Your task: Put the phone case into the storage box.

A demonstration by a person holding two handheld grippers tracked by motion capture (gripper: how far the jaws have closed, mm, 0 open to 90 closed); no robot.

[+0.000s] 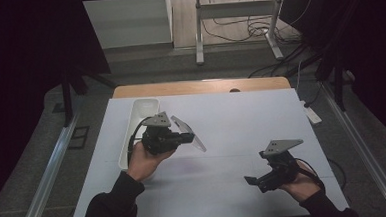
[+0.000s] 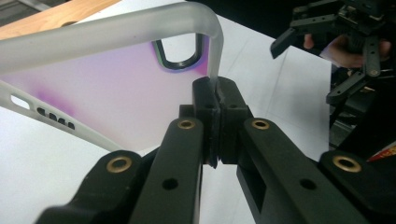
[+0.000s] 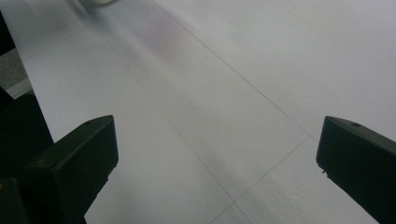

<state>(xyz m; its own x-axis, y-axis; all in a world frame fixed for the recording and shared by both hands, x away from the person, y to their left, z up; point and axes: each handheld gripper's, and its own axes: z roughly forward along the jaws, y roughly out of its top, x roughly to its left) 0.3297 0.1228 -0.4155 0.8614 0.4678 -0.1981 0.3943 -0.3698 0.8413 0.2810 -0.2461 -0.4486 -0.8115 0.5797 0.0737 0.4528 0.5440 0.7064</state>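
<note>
A translucent frosted phone case (image 1: 191,134) with a purple tint hangs tilted above the white table top, left of centre. My left gripper (image 1: 184,138) is shut on its edge. In the left gripper view the two black jaws (image 2: 215,91) pinch the case's rim (image 2: 116,88) near the camera cut-out. My right gripper (image 1: 255,168) hovers low over the table's front right with its jaws wide apart. In the right gripper view its fingers (image 3: 79,158) stand at either side with only bare table between them. The right gripper (image 2: 327,46) also appears far off in the left gripper view.
A long white tray (image 1: 140,107) lies along the table's left side, partly behind my left hand. A white sheet (image 1: 241,121) covers the table, with a wooden edge (image 1: 200,86) at the back. Cables and a metal stand lie on the floor beyond.
</note>
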